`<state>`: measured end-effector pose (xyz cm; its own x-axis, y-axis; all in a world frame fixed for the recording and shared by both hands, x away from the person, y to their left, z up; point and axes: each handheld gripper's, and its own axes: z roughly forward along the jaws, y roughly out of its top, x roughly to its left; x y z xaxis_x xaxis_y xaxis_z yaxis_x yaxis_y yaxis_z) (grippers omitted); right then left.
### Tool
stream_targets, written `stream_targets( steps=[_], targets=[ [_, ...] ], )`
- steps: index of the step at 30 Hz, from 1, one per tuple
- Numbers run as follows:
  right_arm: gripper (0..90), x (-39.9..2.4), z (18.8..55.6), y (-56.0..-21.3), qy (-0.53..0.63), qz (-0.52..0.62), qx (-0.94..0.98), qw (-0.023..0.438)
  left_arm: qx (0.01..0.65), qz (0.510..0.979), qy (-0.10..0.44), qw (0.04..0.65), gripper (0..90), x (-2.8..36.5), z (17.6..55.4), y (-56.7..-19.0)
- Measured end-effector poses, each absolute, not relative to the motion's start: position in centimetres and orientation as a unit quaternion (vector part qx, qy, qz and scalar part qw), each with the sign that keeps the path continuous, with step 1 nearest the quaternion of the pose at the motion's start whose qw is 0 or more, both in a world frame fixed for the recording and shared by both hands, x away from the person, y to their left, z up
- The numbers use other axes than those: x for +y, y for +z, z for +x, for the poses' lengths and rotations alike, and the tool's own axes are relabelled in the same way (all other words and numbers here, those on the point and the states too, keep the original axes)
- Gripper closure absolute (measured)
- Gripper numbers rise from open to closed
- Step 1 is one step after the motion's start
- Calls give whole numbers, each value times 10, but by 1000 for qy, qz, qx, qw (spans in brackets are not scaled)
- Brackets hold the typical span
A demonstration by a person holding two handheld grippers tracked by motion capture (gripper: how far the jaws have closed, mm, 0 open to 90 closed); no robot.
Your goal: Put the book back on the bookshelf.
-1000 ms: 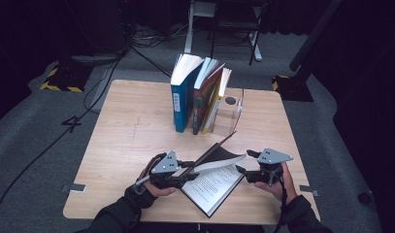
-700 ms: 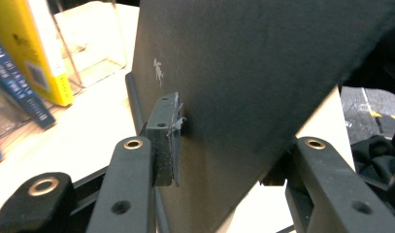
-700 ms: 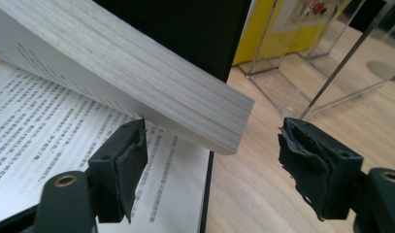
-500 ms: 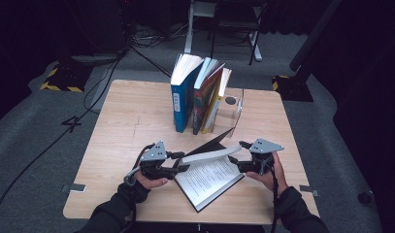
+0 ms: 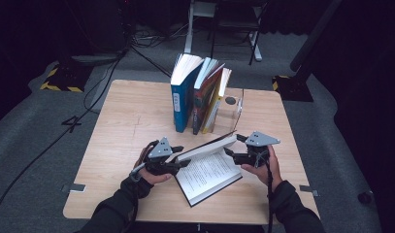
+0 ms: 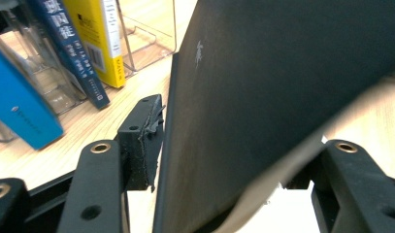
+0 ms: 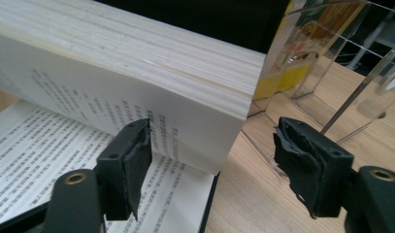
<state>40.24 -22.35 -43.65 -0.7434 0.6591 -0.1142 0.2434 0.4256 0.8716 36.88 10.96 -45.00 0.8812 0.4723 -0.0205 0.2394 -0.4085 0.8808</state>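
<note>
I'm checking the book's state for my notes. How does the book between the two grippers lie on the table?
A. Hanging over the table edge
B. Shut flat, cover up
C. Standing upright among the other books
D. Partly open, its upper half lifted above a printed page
D: the book lies near the table's front edge, its thick upper half raised at an angle over a flat printed page.

Left gripper (image 5: 178, 162) and right gripper (image 5: 234, 148) low, facing inward, jaws apart.

Recording studio or lab: black curtains (image 5: 49, 29), floor cables (image 5: 35, 155), hazard-taped stand bases (image 5: 61, 82), lone wooden table (image 5: 132, 111).
</note>
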Motion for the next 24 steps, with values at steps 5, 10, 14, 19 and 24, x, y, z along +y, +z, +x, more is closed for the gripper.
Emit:
stream_targets(
  steps=[5, 10, 14, 19, 24],
  targets=[
    [300, -222, 405, -436, 459, 281, 811, 228, 205, 834, 119, 498, 554, 104, 372, -450],
    [282, -225, 407, -437, 462, 287, 810, 218, 192, 833, 143, 498, 655, 101, 369, -447],
    [255, -230, 408, -439, 466, 286, 813, 202, 182, 834, 136, 503, 661, 101, 370, -448],
    [260, -239, 405, -442, 463, 274, 822, 187, 169, 833, 114, 514, 660, 101, 369, -448],
    [241, -246, 397, -448, 460, 236, 840, 164, 138, 835, 78, 527, 654, 99, 368, -449]
  ],
)
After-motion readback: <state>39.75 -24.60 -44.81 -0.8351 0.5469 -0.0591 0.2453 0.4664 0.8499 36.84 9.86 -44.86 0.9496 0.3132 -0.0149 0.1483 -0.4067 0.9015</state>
